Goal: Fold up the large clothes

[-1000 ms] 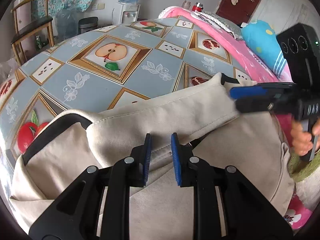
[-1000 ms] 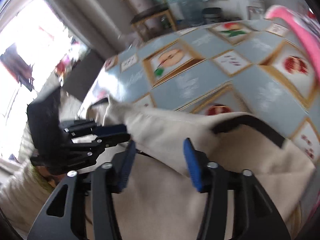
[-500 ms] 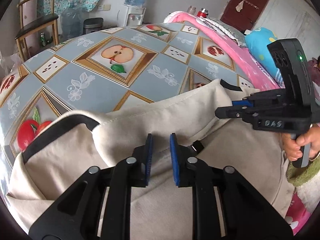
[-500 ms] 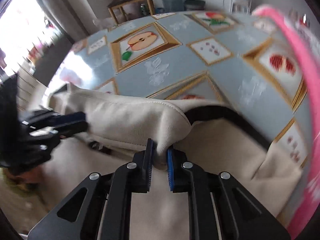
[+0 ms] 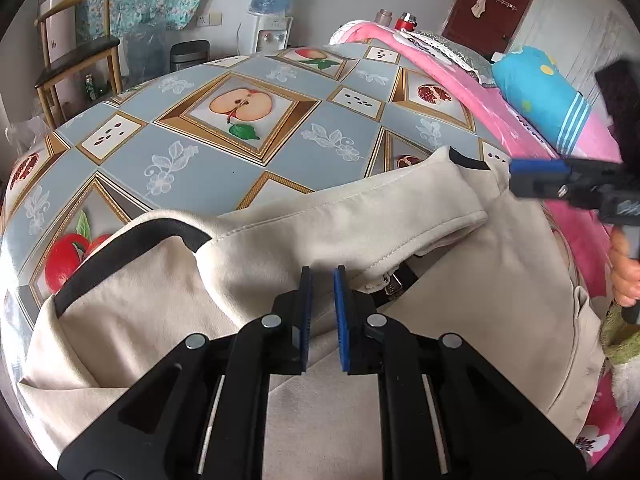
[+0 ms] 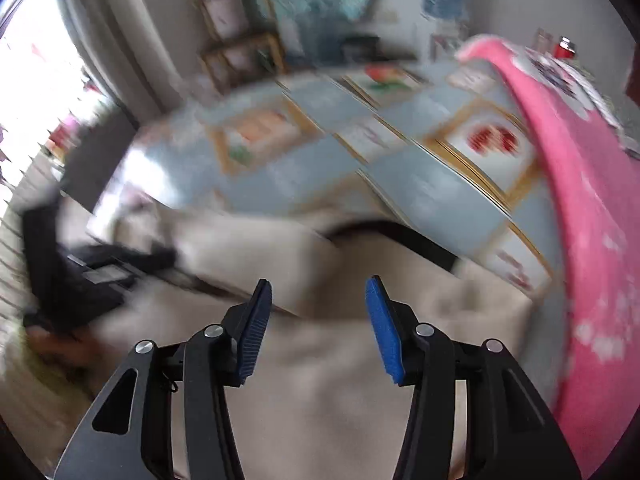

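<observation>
Left gripper [image 5: 319, 280], fingers narrow, pins the cream fabric garment [image 5: 460, 320] at lower centre on the fruit-print table [image 5: 224, 168] — anchoring its fold; right gripper [image 6: 319, 300] is opening, empty.

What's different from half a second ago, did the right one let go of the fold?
Yes. The right gripper had pinched the beige garment's folded edge; its jaws are now opening, nothing between them, and it has pulled back off the cloth. The left gripper stays nearly closed at the fold. The garment lies as before.
</observation>
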`<state>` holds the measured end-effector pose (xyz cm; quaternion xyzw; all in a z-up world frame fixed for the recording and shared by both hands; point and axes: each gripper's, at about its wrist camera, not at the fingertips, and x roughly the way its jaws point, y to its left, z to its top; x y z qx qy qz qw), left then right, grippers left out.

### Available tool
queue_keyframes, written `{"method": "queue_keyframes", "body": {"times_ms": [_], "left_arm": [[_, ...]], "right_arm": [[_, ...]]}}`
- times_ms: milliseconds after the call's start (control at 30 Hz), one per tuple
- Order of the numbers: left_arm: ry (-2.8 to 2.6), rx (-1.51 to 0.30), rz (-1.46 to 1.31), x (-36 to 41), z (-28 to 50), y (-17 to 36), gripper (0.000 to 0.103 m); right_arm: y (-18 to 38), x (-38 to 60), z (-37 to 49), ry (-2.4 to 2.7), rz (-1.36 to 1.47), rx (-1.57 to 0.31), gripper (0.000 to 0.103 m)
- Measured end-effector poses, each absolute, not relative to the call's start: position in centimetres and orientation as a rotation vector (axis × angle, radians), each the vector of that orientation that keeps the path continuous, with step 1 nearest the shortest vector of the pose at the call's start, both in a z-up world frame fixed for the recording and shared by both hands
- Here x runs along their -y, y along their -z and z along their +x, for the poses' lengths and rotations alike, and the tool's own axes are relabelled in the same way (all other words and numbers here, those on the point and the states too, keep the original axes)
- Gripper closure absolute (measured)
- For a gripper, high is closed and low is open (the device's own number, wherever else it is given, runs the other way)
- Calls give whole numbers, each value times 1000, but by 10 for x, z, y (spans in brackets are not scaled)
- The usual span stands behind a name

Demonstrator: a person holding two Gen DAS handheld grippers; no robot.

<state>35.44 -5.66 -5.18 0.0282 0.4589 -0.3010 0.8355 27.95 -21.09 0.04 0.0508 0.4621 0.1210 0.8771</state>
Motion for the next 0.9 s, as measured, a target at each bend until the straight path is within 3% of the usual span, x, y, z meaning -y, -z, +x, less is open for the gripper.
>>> {"method": "queue_keyframes", "body": {"times_ms": [200,367,600,900], "left_arm": [[627,-979,51,52,354,50,91],[503,-983,4,11,352,42,91],[544,-893,-57,3,358,16,91],[512,-985,83,43,368,51,91]], "right_arm": [[50,135,307,-314,-34,-1033,59],[65,139,296,-329,-45,-1008,59],[66,139,292,-335,-45,-994,59],[33,187,281,-285,36,-954,59]]}}
